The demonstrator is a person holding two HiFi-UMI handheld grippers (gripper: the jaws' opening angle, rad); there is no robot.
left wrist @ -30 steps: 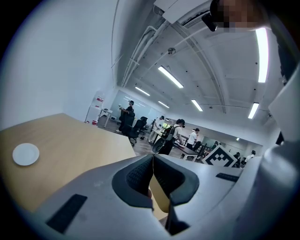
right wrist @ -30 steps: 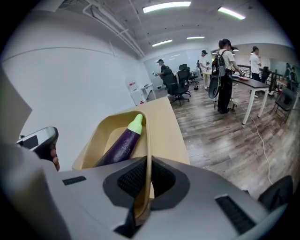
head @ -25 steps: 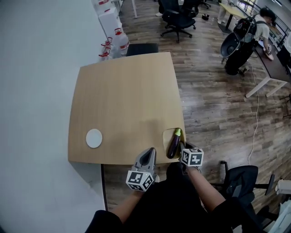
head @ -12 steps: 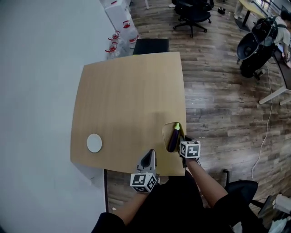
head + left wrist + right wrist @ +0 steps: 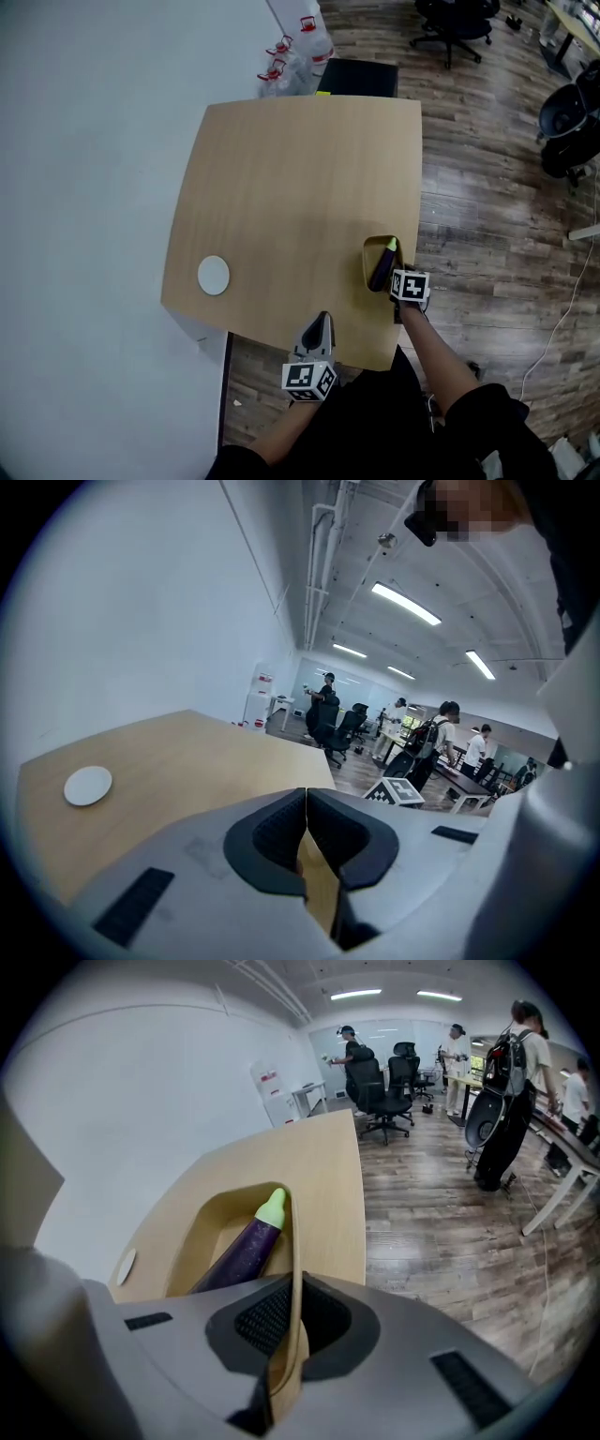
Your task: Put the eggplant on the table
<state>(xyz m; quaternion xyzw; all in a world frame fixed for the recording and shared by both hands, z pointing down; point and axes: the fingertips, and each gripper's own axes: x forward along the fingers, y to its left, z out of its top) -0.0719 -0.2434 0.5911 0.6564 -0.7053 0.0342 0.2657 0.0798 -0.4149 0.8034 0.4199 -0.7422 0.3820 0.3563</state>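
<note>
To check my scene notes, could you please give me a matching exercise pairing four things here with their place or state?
Things: 1 eggplant; 2 white disc; 3 left gripper; 4 right gripper.
States: A shut on the wooden tray's rim; B lying in the tray; C shut, empty; D on the table, apart from the tray.
Pairs: 1-B, 2-D, 3-C, 4-A.

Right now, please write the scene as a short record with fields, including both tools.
eggplant: lies in the wooden bowl, green end away from the person
wooden bowl: on the table, near its right edge
right tool: shut on the bowl's rim
left tool: shut, empty, at the table's near edge
white disc: on the table, left side
</note>
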